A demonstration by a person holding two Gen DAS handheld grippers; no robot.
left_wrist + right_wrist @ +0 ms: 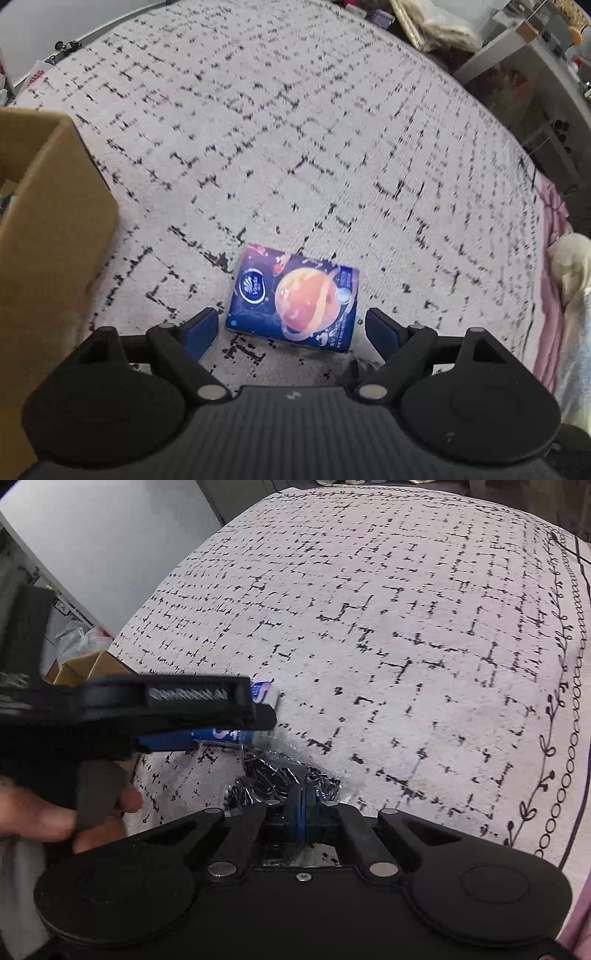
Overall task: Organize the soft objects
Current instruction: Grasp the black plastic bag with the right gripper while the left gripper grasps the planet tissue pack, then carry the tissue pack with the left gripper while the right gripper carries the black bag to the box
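A blue tissue pack point(293, 297) with an orange planet print lies flat on the patterned bedspread. My left gripper point(291, 325) is open, its blue-padded fingers on either side of the pack's near end, just above it. In the right wrist view the pack point(225, 734) is mostly hidden behind the left gripper's body. My right gripper point(303, 805) is shut on a clear plastic bag of small black items point(269, 775), held just above the bedspread.
An open cardboard box point(55, 221) stands at the left, close to the left gripper; it also shows in the right wrist view point(88, 666). A cream plush and pink bedding point(569, 266) lie at the right edge. Shelves and clutter stand beyond the bed.
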